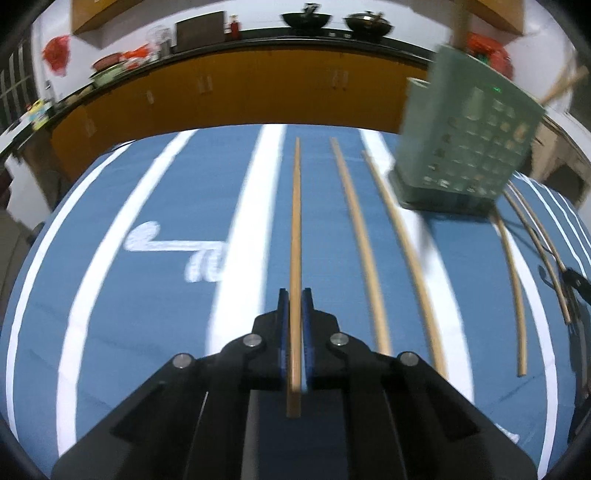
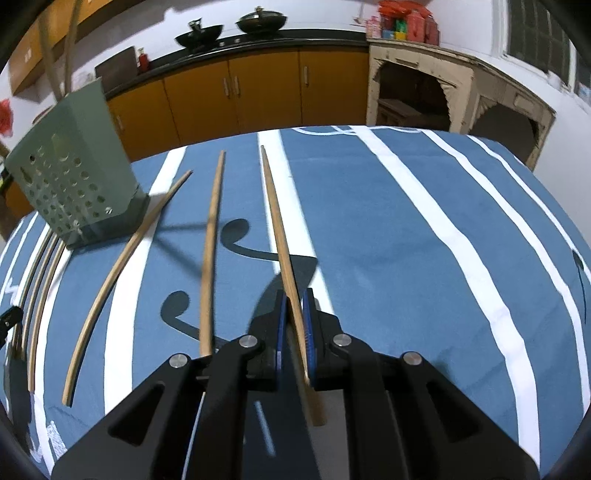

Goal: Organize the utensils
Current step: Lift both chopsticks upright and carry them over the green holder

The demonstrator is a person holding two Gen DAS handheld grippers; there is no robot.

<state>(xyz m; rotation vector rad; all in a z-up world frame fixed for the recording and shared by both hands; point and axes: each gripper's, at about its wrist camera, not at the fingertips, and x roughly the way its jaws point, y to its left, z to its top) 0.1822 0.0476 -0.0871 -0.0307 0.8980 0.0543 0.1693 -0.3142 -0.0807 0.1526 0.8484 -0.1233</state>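
Observation:
My left gripper [image 1: 295, 295] is shut on a wooden chopstick [image 1: 295, 221] that points straight ahead over the blue striped tablecloth. My right gripper [image 2: 294, 295] is shut on another wooden chopstick [image 2: 275, 210] that points forward and a little left. A green perforated utensil holder [image 1: 469, 147] stands at the right in the left wrist view and at the far left in the right wrist view [image 2: 74, 170], with sticks poking out of its top. Loose chopsticks lie on the cloth beside it [image 1: 358, 236] [image 2: 210, 251].
The table has a blue cloth with white stripes [image 2: 424, 221]. More chopsticks lie beyond the holder [image 1: 517, 280]. Orange cabinets [image 2: 258, 88] and a counter with woks [image 2: 199, 35] stand behind the table.

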